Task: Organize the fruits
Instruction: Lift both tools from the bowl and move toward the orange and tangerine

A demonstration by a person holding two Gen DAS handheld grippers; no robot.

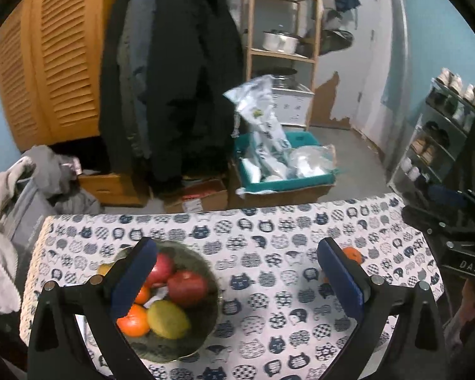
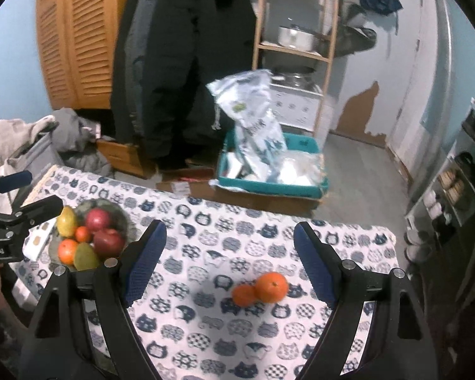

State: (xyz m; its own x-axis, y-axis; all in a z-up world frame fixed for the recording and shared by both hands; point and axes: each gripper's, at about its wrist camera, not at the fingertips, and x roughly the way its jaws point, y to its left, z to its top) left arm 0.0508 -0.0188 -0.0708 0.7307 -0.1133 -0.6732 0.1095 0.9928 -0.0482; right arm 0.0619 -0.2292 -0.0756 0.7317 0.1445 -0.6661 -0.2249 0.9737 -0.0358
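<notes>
Cat-print cloth covers surface. Behind: black coat, louvred wooden doors, teal crate holding plastic bags.

Matt printed cloth on table; glossy smooth oranges; slatted wood cabinet

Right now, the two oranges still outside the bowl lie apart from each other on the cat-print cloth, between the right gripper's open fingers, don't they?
Not quite. The two oranges are touching, the smaller one pressed against the larger one's left side, as the right wrist view shows. The rest holds: they lie on the cat-print cloth, outside the bowl, framed by the open right gripper.
</notes>
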